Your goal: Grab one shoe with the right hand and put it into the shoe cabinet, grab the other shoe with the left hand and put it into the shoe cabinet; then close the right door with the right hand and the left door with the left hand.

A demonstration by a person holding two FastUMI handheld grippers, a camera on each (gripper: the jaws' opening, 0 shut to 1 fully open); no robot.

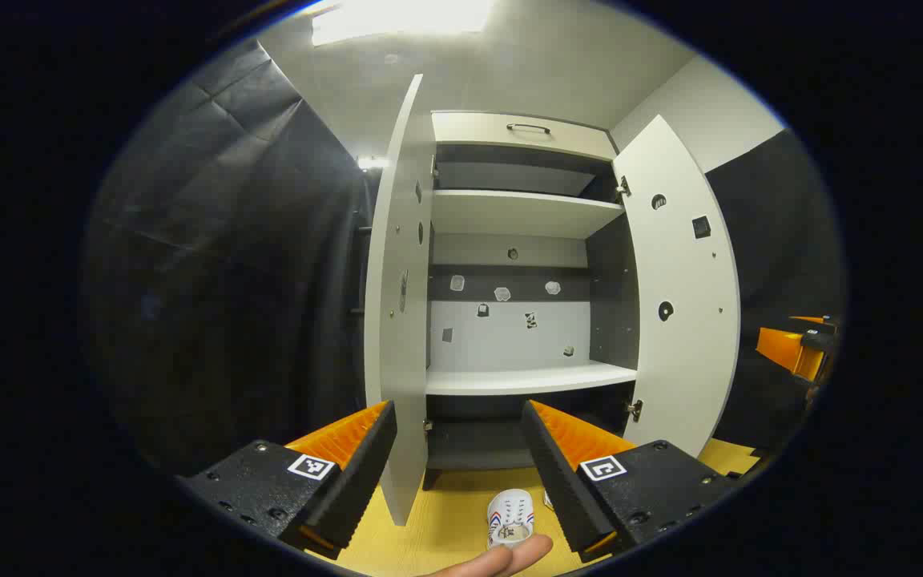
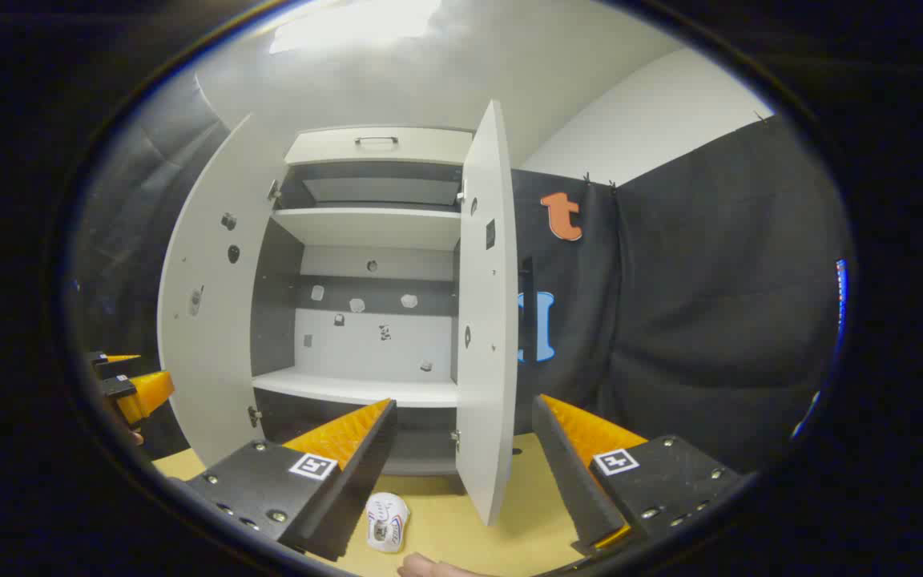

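Shoe cabinet [image 1: 521, 216] stands straight ahead of us in both views, tall and white, with both of its doors swung wide open. Inside we see white shelves, bare, against a back panel that is part white and part dark grey, and a drawer front with a small handle [image 1: 528, 127] across the top. In the left gripper view the left door [image 1: 399, 320] sits edge-on just beyond our left gripper [image 1: 461, 469], whose jaws are spread well apart and hold nothing. The right door [image 1: 682, 296] opens out to the far side, and past it we glimpse the right gripper [image 1: 798, 349] at the edge of the picture. One white shoe [image 1: 509, 519] with red and blue stripes lies on the yellow floor [image 1: 445, 529] in front of the cabinet, between our spread fingers and below them, touching neither. A fingertip [image 1: 509, 559] shows at the bottom edge, just under the shoe. In the right gripper view our right gripper [image 2: 461, 465] also has its jaws wide apart and empty, with the right door's edge between them farther off. The shoe lies on the floor near the left finger [image 2: 341, 473] of this gripper, not touching it. Black cloth hangs on either side of the cabinet
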